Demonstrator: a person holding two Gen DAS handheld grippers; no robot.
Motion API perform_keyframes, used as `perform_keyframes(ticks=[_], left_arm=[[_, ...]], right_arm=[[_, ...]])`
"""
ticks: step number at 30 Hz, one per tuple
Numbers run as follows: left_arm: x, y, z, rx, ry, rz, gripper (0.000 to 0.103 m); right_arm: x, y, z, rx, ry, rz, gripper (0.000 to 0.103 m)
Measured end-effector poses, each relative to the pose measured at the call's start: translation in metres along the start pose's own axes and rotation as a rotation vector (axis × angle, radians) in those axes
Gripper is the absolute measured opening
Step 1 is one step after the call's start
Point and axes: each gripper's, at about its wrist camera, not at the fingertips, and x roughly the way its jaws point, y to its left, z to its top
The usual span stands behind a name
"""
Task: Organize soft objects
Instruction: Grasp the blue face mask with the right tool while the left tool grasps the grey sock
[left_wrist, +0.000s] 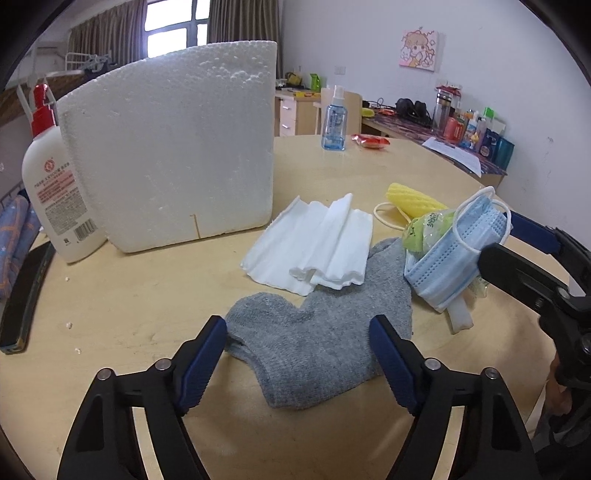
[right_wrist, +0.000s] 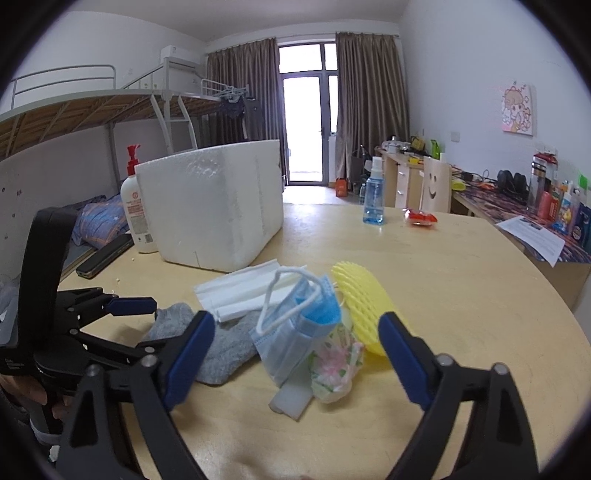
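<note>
A dormitory-style bedroom is showing here: a metal loft bed (right_wrist: 92, 96) with a ladder (right_wrist: 177, 125) is standing along the wall, brown curtains (right_wrist: 369, 96) are framing a balcony door (right_wrist: 306, 125), and a cluttered desk (right_wrist: 517, 206) is running under a cartoon picture (right_wrist: 517, 110).

Fuzzy grey knit sock (left_wrist: 317, 343), grainy white foam box (left_wrist: 173, 147), matt pale wood table (left_wrist: 129, 306), pleated blue nonwoven masks (right_wrist: 295, 332).

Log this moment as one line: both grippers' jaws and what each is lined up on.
left gripper: jaws open, astride grey sock | right gripper: jaws open, facing blue mask | nothing held
</note>
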Motion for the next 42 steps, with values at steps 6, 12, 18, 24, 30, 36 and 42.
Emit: perform_keyframes(ticks=[6, 12, 18, 24, 30, 36, 42], left_arm=[[0.008, -0.003, -0.001, 0.021, 0.033, -0.018, 0.068], [0.009, -0.003, -0.001, 0.024, 0.042, -0.011, 0.063], [0.01, -0.006, 0.0, 0.042, 0.048, -0.002, 0.053], [0.01, -0.007, 0.0, 0.053, 0.042, -0.028, 0.023], [0.005, -0.006, -0.001, 0.049, 0.023, -0.059, 0.012], [-0.016, -0.008, 0.004, 0.062, -0.045, -0.077, 0.01], [-0.039, -0.012, 0.008, 0.073, -0.109, -0.074, 0.01]], right_arm=[[0.01, -0.001, -0.001, 0.0, 0.036, 0.003, 0.063], [0.015, -0.005, -0.004, 0.012, 0.056, 0.001, 0.039], [0.012, -0.005, -0.003, 0.008, 0.052, 0.004, 0.018], [0.0, -0.011, 0.004, 0.048, 0.024, 0.041, 0.012], [-0.013, -0.017, 0.007, 0.069, -0.002, 0.036, 0.012], [-0.025, -0.025, 0.012, 0.097, -0.033, 0.025, 0.012], [-0.037, -0.026, 0.018, 0.107, -0.068, 0.019, 0.012]])
